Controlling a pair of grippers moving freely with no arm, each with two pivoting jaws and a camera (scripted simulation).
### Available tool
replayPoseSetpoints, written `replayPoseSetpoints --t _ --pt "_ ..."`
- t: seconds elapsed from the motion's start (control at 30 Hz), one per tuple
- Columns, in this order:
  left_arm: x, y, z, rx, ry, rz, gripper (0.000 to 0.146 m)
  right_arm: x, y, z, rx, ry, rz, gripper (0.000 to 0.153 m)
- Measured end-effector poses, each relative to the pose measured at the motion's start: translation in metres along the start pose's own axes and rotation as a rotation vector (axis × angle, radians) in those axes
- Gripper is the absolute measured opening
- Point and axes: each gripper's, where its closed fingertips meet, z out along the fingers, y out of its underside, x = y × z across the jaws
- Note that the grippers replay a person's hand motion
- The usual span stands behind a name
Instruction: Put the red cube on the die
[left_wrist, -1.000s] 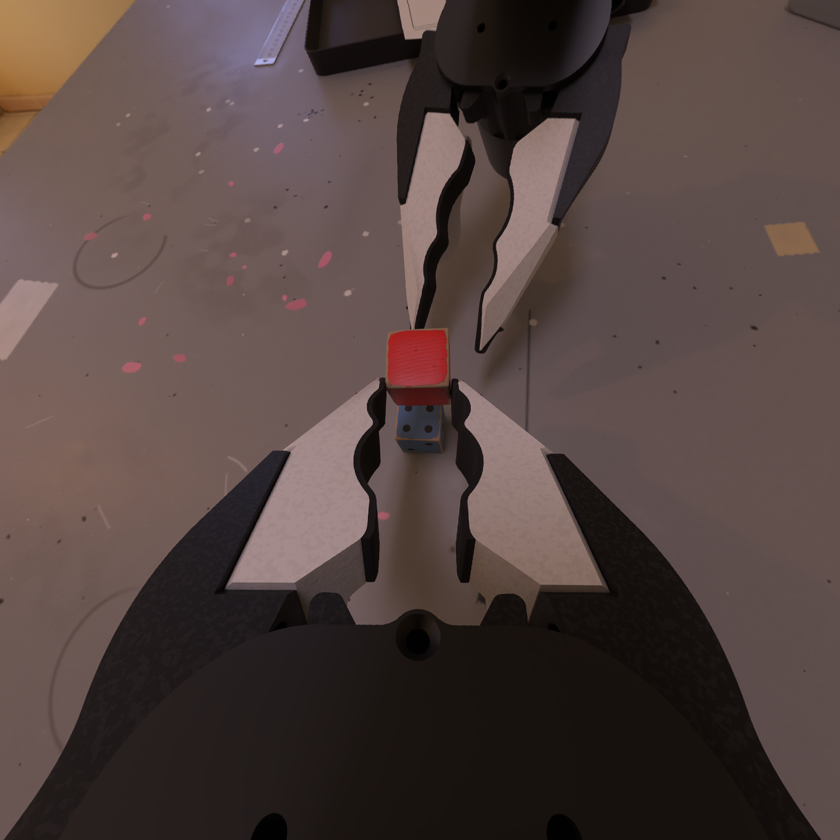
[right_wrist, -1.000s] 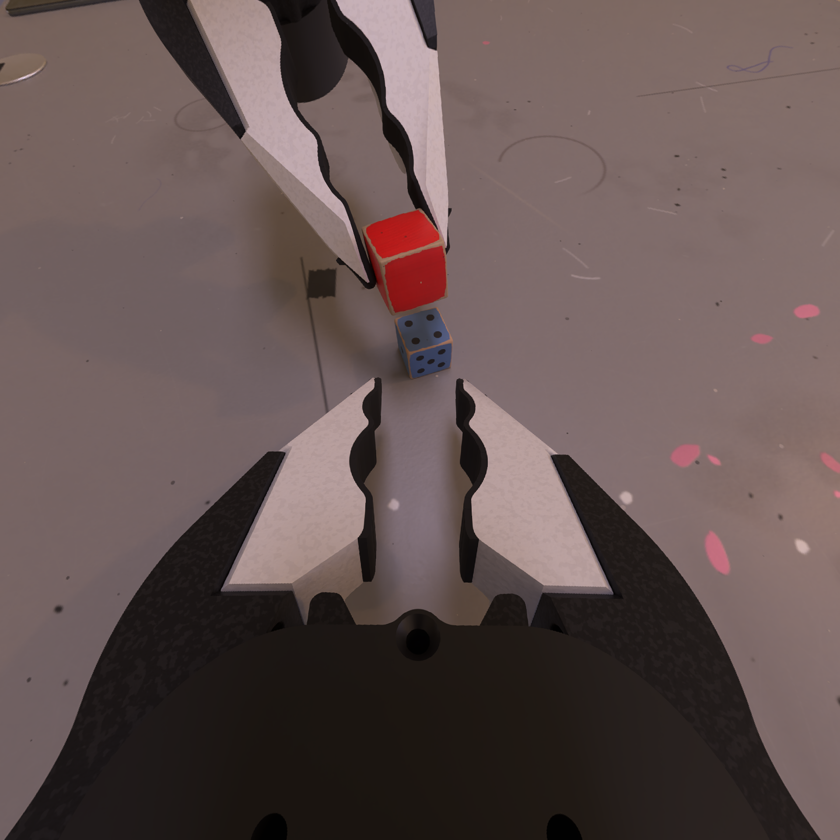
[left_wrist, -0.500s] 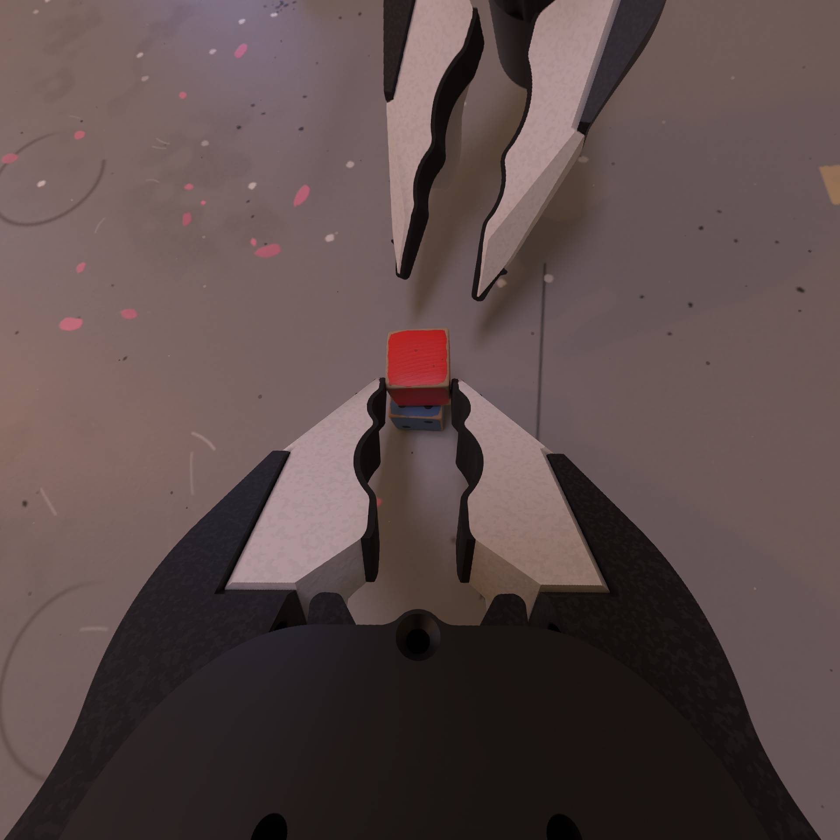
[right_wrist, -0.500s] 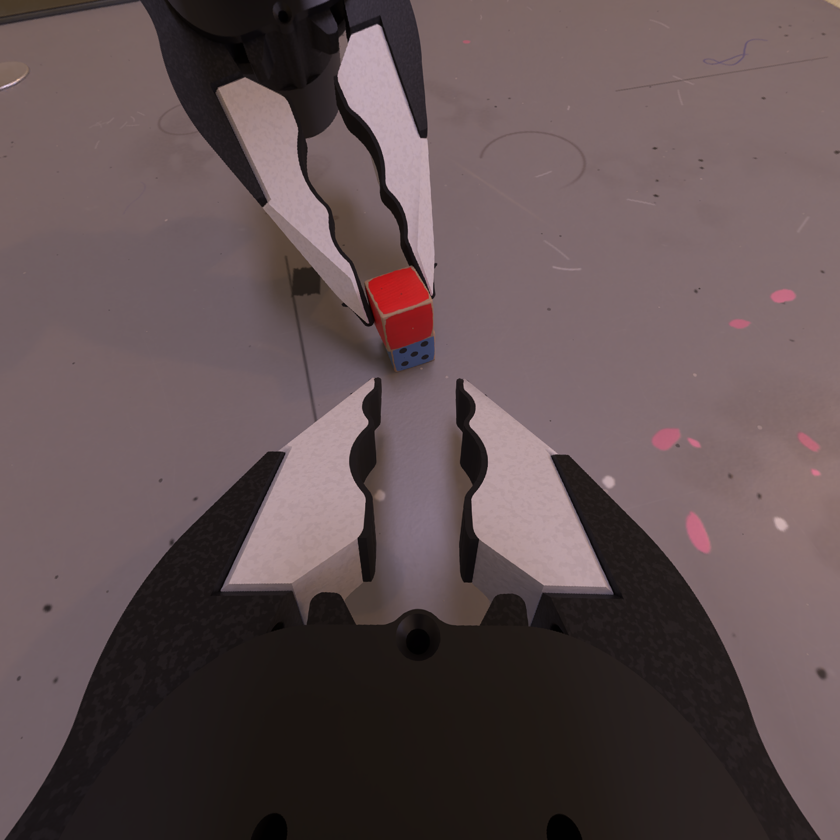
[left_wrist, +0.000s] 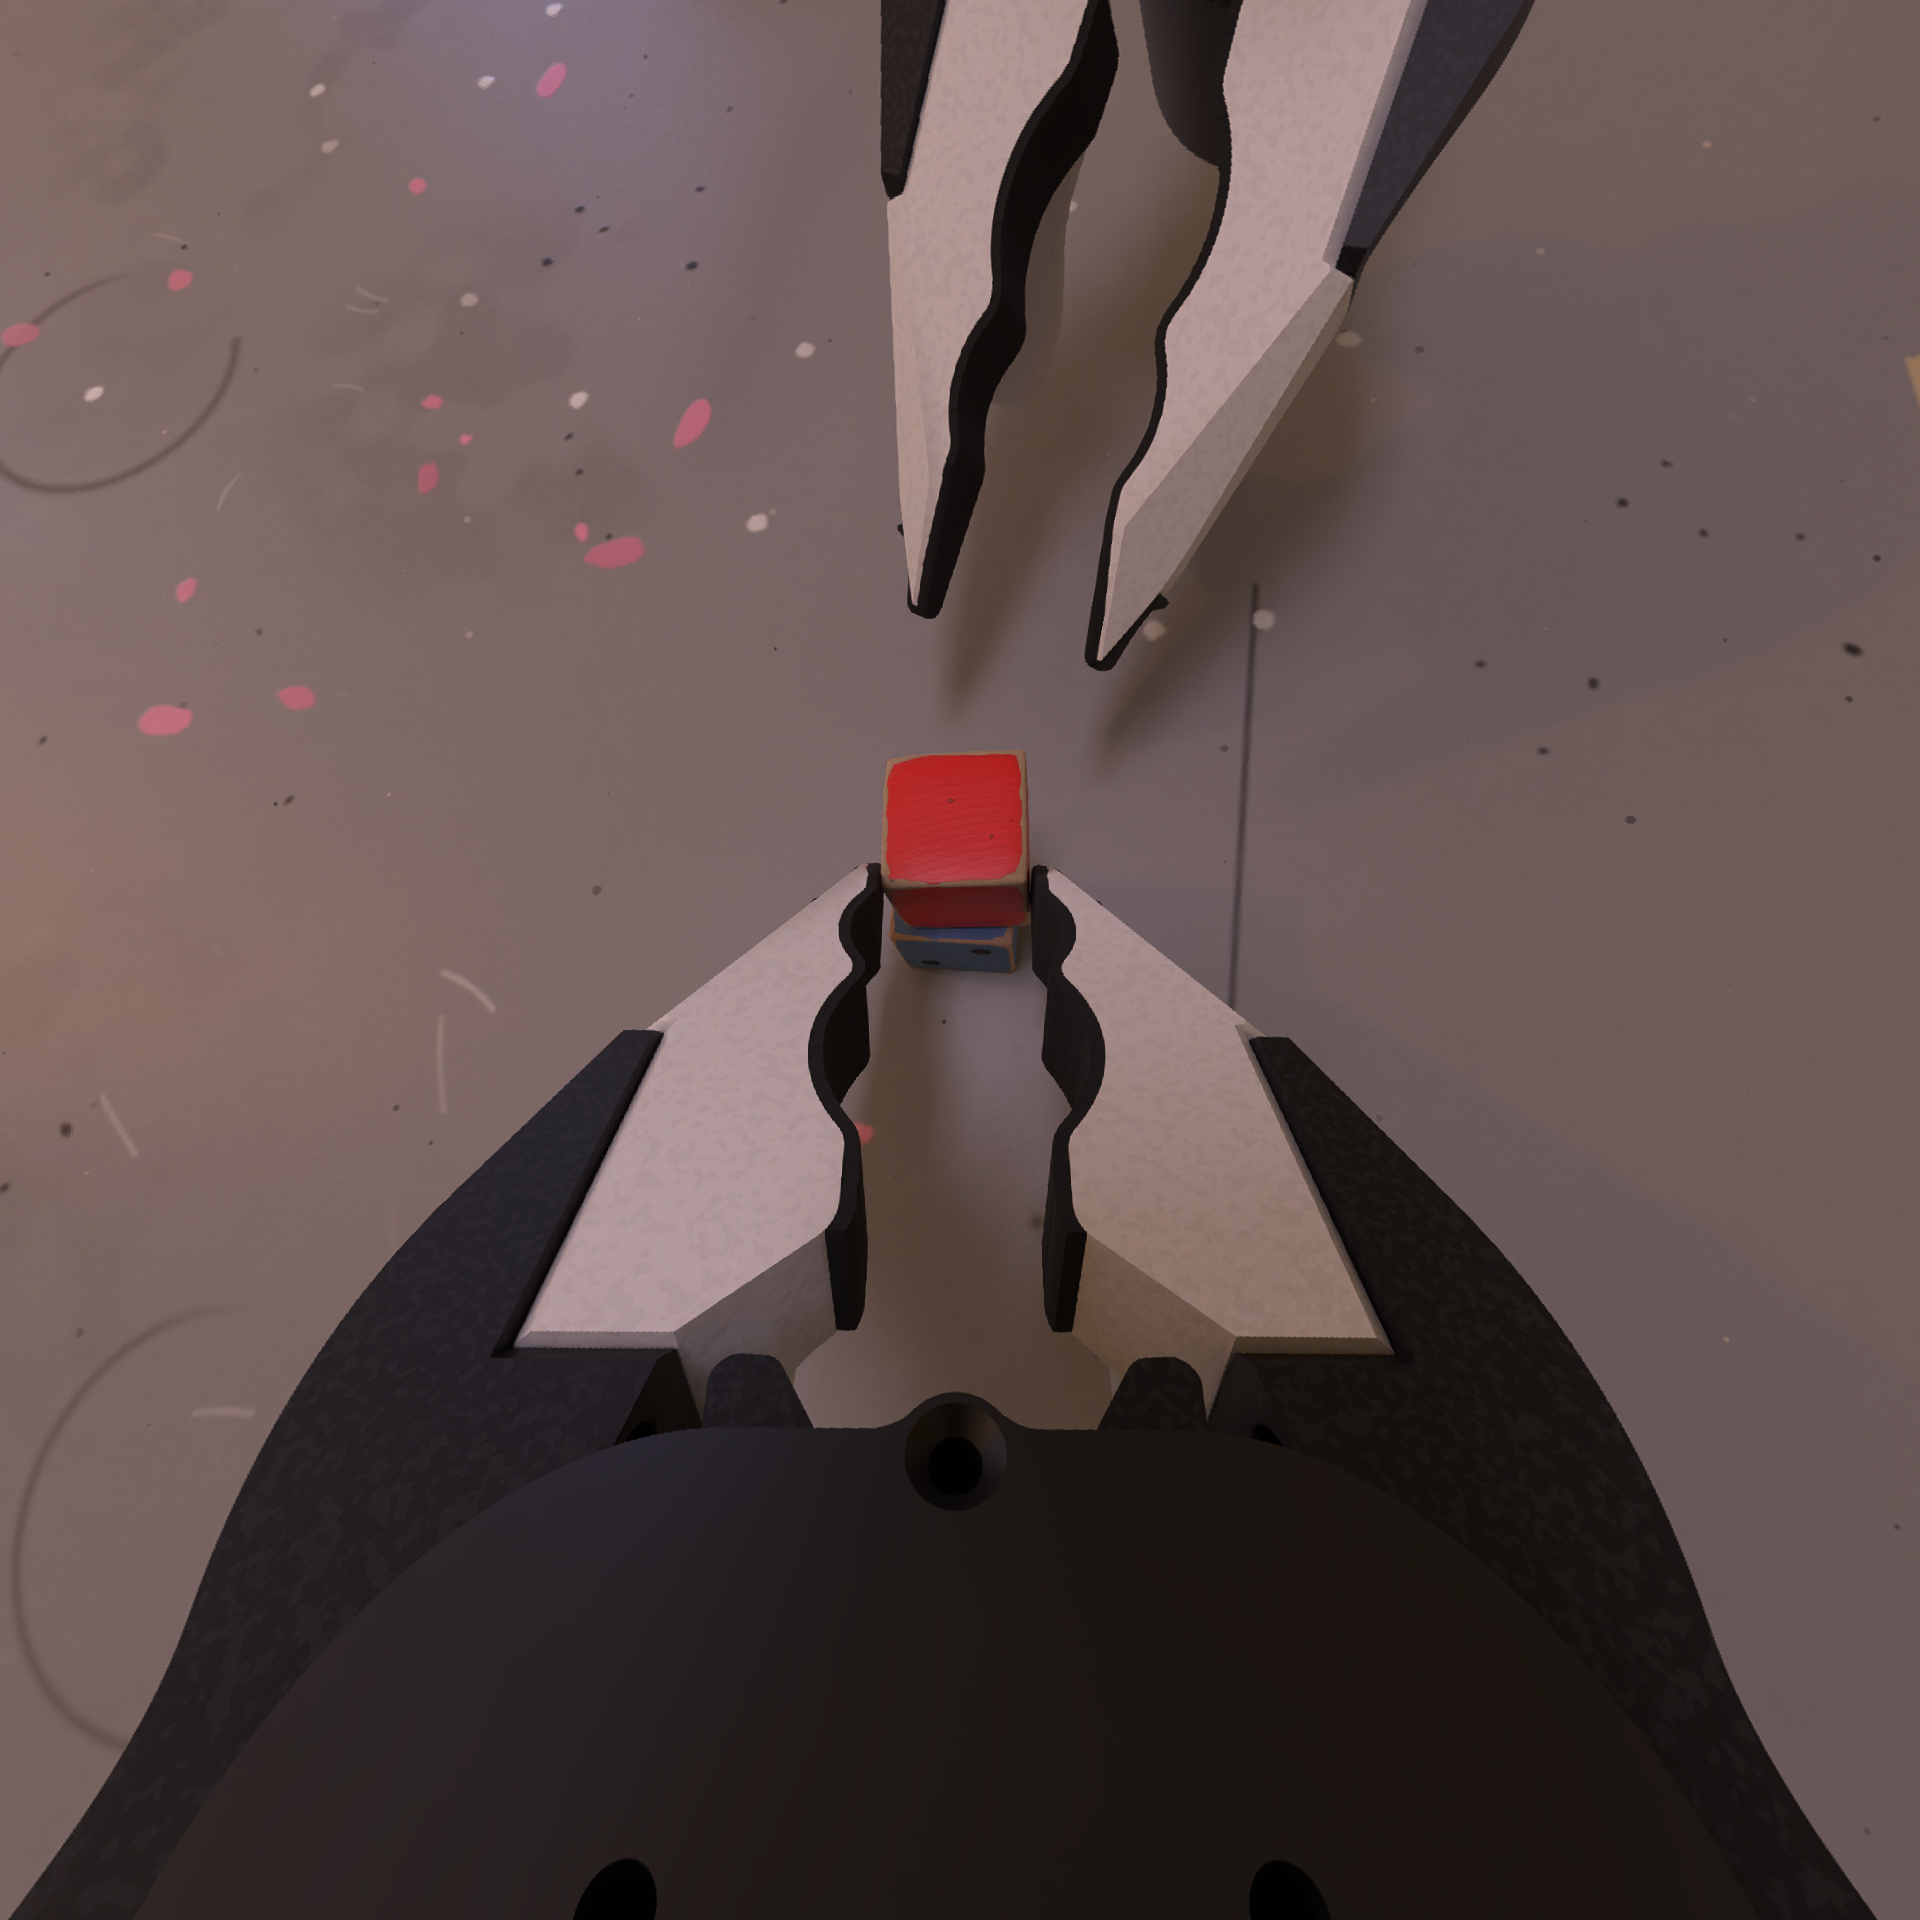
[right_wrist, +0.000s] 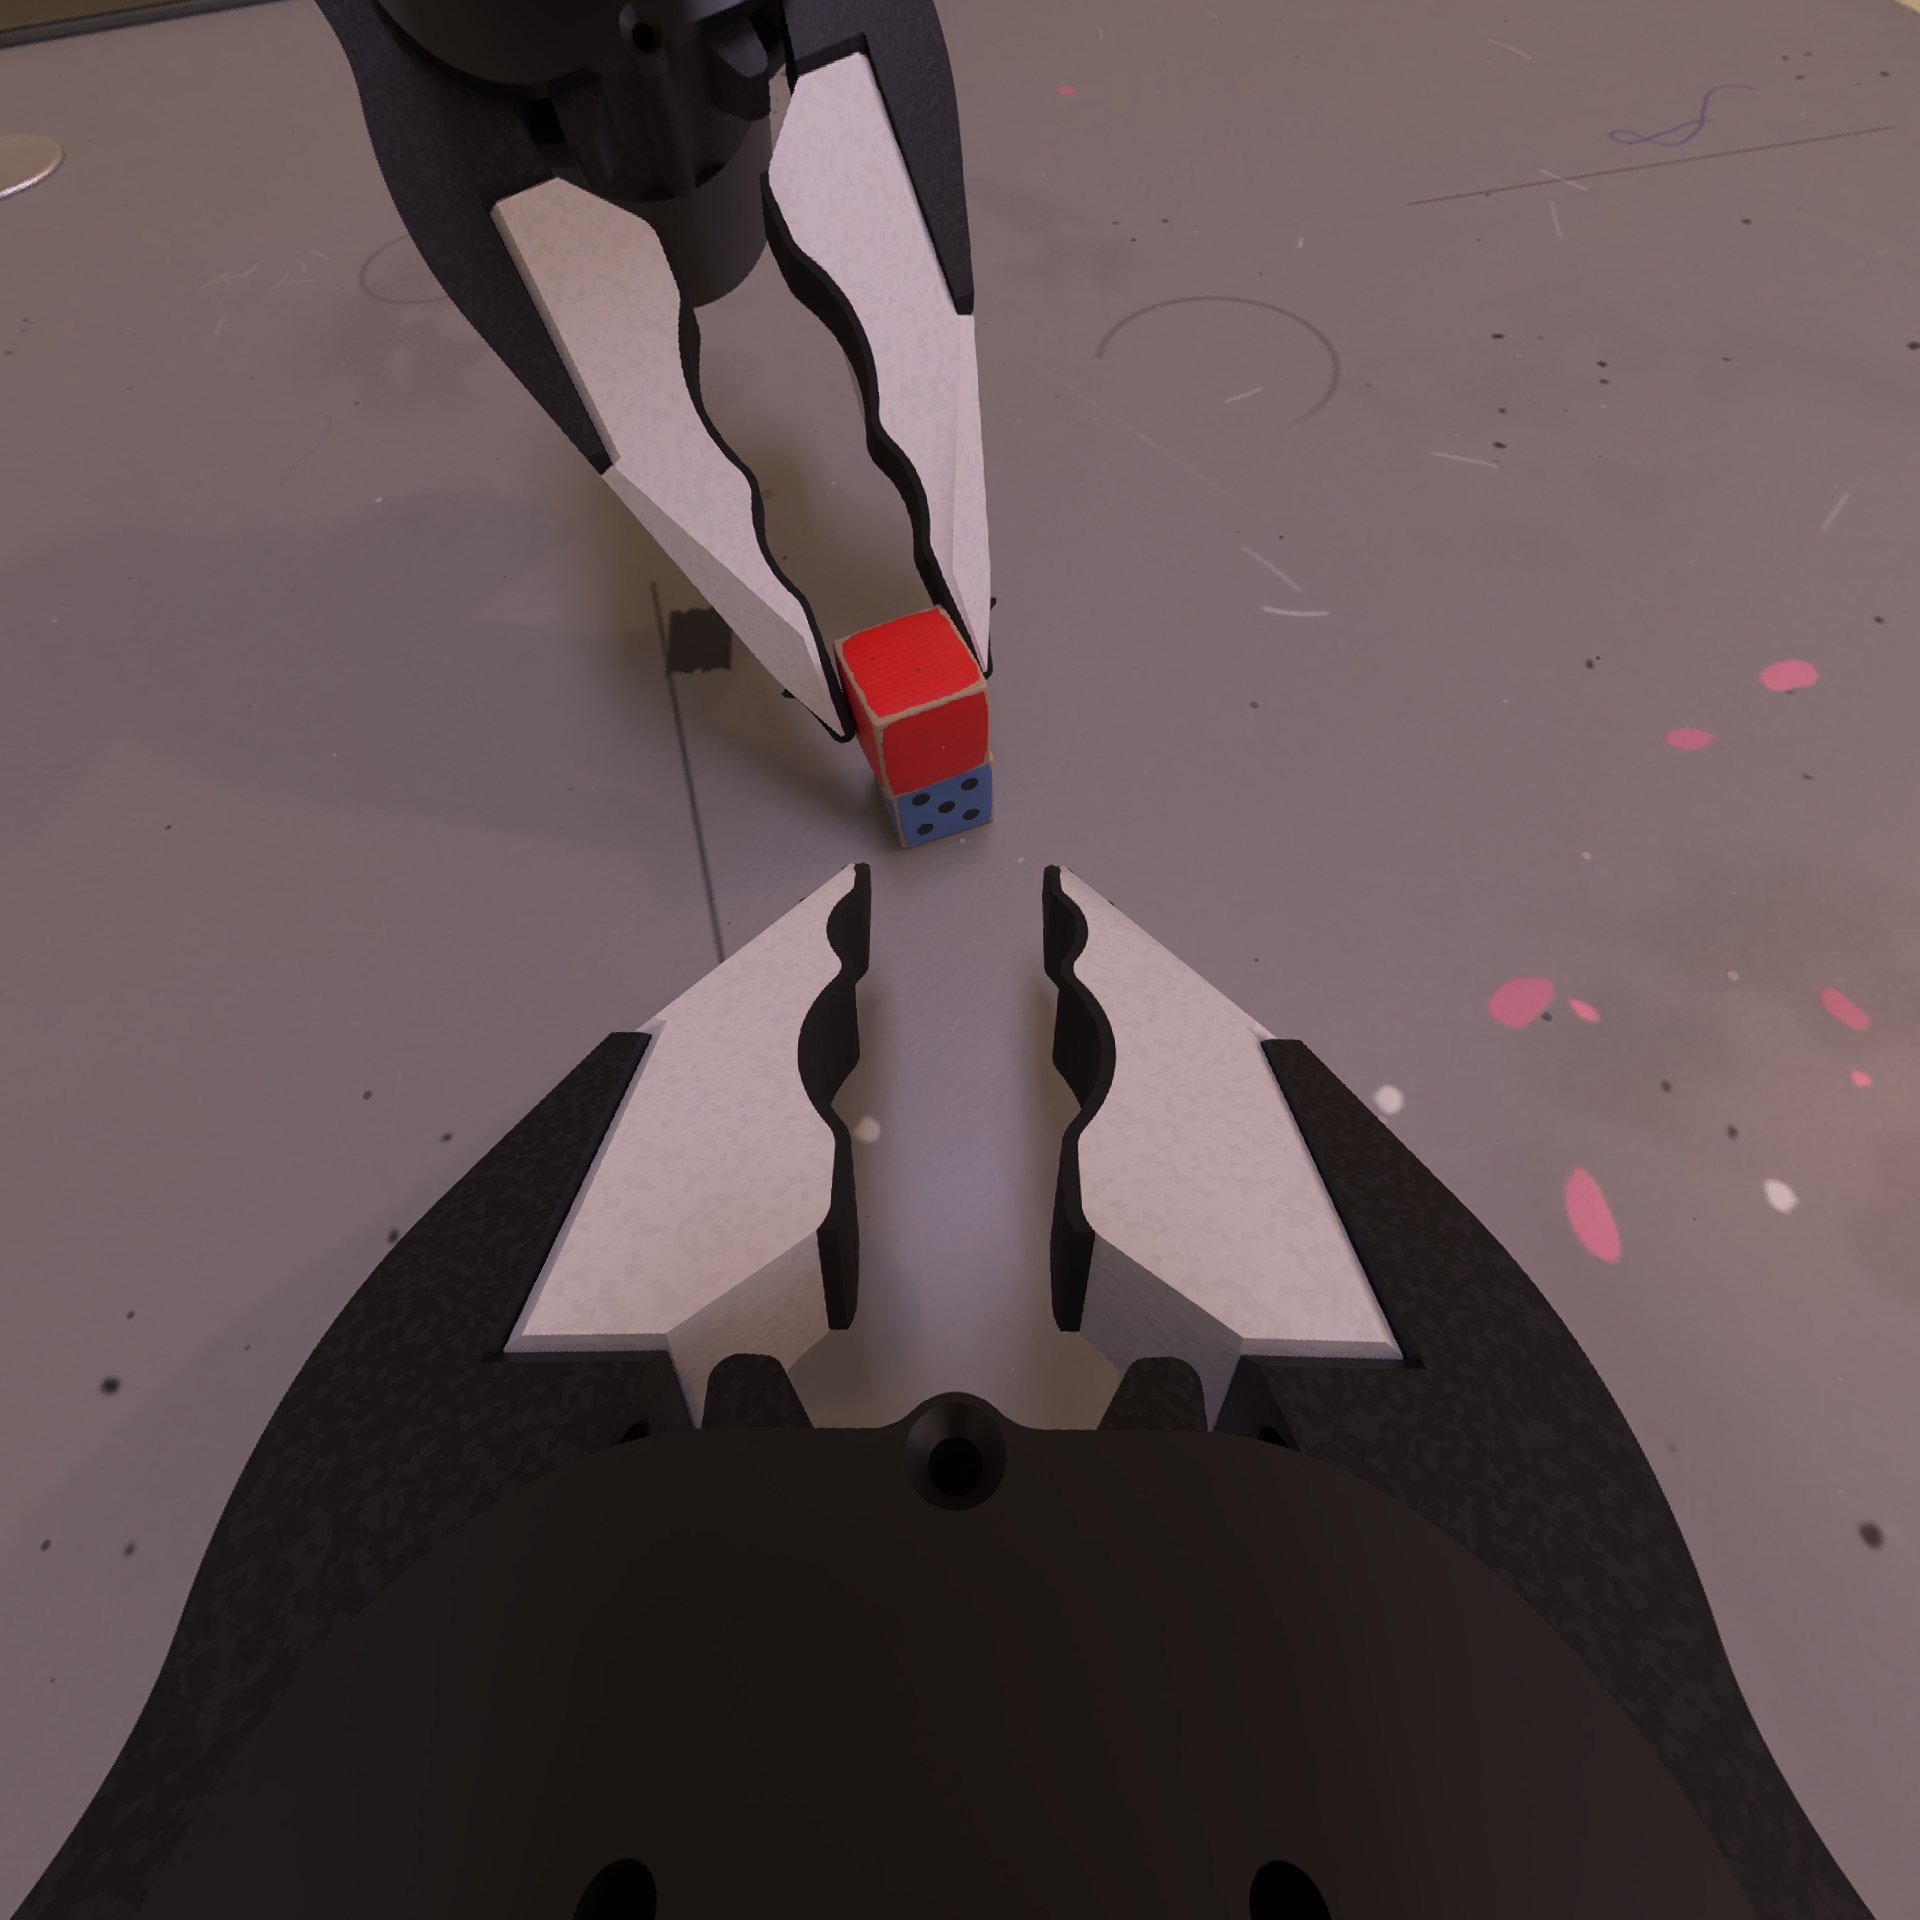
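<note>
The red cube (left_wrist: 956, 821) sits between the tips of my left gripper (left_wrist: 956, 883), which is shut on it. Its underside rests on the blue die (left_wrist: 961, 948), which stands on the grey table. In the right wrist view the red cube (right_wrist: 914, 707) stands squarely on the blue die (right_wrist: 943, 810), with the left gripper (right_wrist: 909, 686) coming down from the far side around the cube. My right gripper (right_wrist: 956, 883) is open and empty, its tips a short way in front of the die. It shows in the left wrist view (left_wrist: 1013, 634) beyond the cube, apart from it.
The grey table (right_wrist: 1455, 623) carries pink and white paint flecks (right_wrist: 1590, 1210), scratches and faint ring marks (right_wrist: 1216, 364). A thin seam line (right_wrist: 691, 769) runs just left of the stack. A small dark patch (right_wrist: 694, 642) lies beside the seam.
My left gripper has lowered the red cube from above the die until it rests on it. My right gripper has drawn back a little from the stack.
</note>
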Motion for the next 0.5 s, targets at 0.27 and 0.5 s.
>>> replayPoseSetpoints --t 0.27,0.5 --pt "0.0007 0.0030 0.0028 -0.015 -0.001 -0.035 0.043 0.0004 0.0006 0.0001 -0.002 -0.001 0.005 0.033" --pt "0.0023 0.0041 -0.0024 0.003 -0.015 -0.082 0.060 0.0042 0.0001 -0.0025 0.005 0.011 0.007 0.033"
